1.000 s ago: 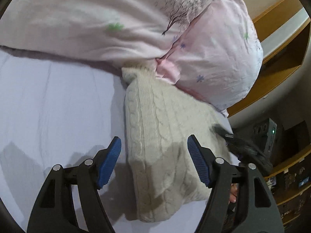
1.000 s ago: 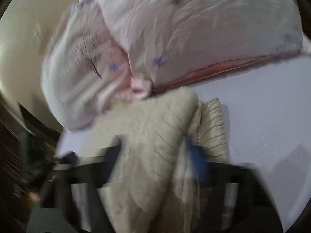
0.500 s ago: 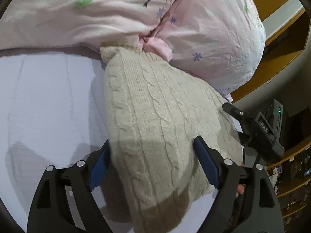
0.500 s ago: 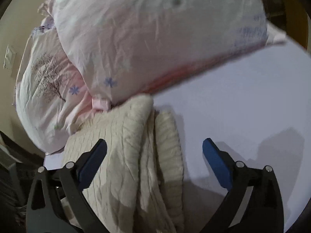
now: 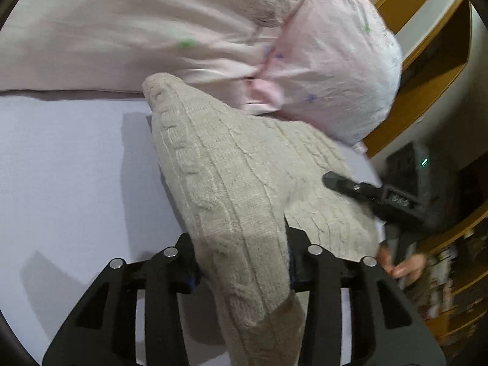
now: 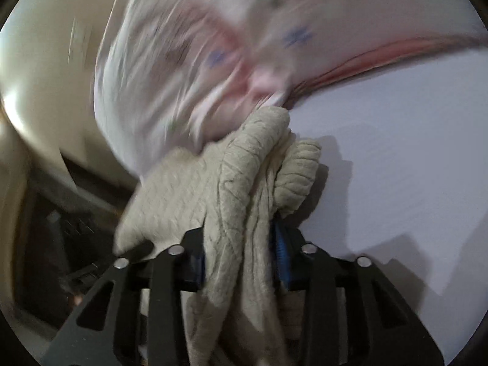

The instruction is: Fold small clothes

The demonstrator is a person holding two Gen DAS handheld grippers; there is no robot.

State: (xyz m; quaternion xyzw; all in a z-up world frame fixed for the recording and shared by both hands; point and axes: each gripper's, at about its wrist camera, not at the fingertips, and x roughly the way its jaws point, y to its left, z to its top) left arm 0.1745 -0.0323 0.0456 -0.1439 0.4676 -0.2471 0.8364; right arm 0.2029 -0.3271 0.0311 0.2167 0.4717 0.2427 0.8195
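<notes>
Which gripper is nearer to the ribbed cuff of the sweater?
Right. The right gripper clamps the cream cable-knit sweater just below its ribbed cuff. The left gripper clamps a plain cable-knit fold; no cuff shows there.

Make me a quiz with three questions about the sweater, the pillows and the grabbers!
1. Where does the sweater's far end lie?
A. against the pink pillows
B. on a chair
C. in a basket

2. What colour is the sweater?
A. red
B. cream
C. black

3. What is the left gripper doing?
A. hanging open
B. holding a pillow
C. clamped on the sweater

Answers: 1 A, its tip touches the pillows above the sheet. 2 B, the knit is cream in both views. 3 C, its jaws pinch the knit; the right gripper does likewise.
</notes>
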